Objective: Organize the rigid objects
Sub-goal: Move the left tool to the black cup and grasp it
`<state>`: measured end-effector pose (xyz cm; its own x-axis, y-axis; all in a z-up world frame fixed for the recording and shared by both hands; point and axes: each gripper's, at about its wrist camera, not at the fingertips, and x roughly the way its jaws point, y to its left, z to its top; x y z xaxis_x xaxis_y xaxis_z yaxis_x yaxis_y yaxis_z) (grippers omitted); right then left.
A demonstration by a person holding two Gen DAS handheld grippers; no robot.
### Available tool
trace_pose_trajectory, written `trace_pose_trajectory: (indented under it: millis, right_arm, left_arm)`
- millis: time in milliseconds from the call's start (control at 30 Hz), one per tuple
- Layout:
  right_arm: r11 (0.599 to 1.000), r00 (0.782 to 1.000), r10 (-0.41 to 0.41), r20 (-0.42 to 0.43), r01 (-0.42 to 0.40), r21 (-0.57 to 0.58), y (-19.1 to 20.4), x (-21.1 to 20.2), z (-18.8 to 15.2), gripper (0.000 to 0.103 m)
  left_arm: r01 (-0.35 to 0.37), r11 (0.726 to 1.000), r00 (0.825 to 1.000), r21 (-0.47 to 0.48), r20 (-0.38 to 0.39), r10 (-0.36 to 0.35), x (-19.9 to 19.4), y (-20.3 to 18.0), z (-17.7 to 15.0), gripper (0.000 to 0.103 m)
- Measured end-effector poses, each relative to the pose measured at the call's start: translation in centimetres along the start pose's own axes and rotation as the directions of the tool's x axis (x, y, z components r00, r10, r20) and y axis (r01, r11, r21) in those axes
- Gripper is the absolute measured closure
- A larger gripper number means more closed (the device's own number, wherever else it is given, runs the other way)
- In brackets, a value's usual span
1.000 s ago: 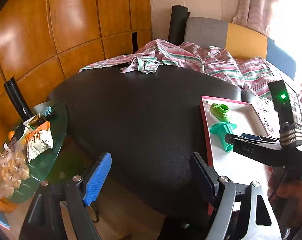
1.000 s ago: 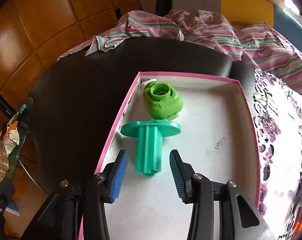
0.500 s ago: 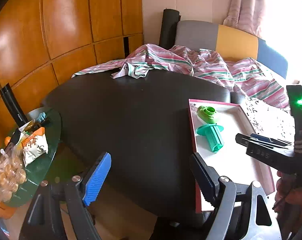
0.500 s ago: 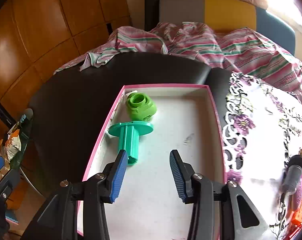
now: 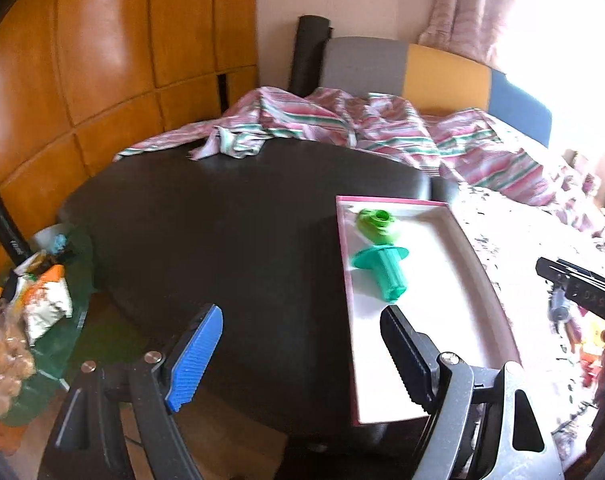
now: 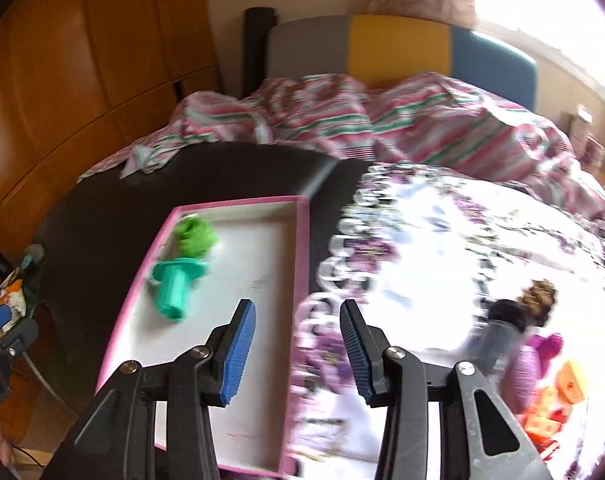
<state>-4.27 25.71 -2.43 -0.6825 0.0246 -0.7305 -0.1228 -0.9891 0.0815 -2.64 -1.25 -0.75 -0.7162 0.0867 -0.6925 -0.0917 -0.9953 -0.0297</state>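
Two green pieces, a teal spool (image 6: 174,288) and a lime part (image 6: 194,236), lay in the pink-rimmed tray (image 6: 238,202). Left gripper (image 5: 302,348) and right gripper (image 6: 296,352): fingers spread, empty.

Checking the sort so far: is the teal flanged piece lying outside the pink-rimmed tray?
No, the teal flanged piece lies inside the pink-rimmed tray, beside the green part.

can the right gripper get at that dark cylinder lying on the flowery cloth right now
Probably yes. The right gripper is open and empty, and nothing lies between it and the dark cylinder on the flowery cloth; colourful toys crowd its near side.
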Motion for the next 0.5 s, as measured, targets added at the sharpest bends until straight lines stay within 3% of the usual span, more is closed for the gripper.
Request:
trace_pose_trajectory:
  millis: [167, 233, 367, 500]
  right_arm:
    - [0.984, 0.995, -0.102, 0.007, 0.1, 0.146, -8.1, -2.8, -0.6, 0.059]
    - [0.965, 0.988, -0.157, 0.006, 0.152, 0.214, -11.6, -4.0, -1.1, 0.059]
    - [0.894, 0.969, -0.248, -0.007, 0.231, 0.385, -18.8, -6.0, -2.5, 0.059]
    - [0.797, 0.949, -0.314, -0.022, 0.277, 0.536, -24.7, -7.0, -4.9, 0.059]
  left_arm:
    - [0.079, 0.992, 0.997, 0.099, 0.007, -0.08, -0.1, -3.2, 0.6, 0.021]
    - [0.115, 0.983, 0.993, 0.146, 0.008, -0.117, -0.1, -5.0, 0.8, 0.016]
    - [0.202, 0.951, 0.978, 0.235, -0.002, -0.208, -0.1, -9.3, 1.3, 0.015]
    - [0.311, 0.893, 0.949, 0.325, -0.054, -0.311, 0.3, -14.3, 1.4, 0.015]
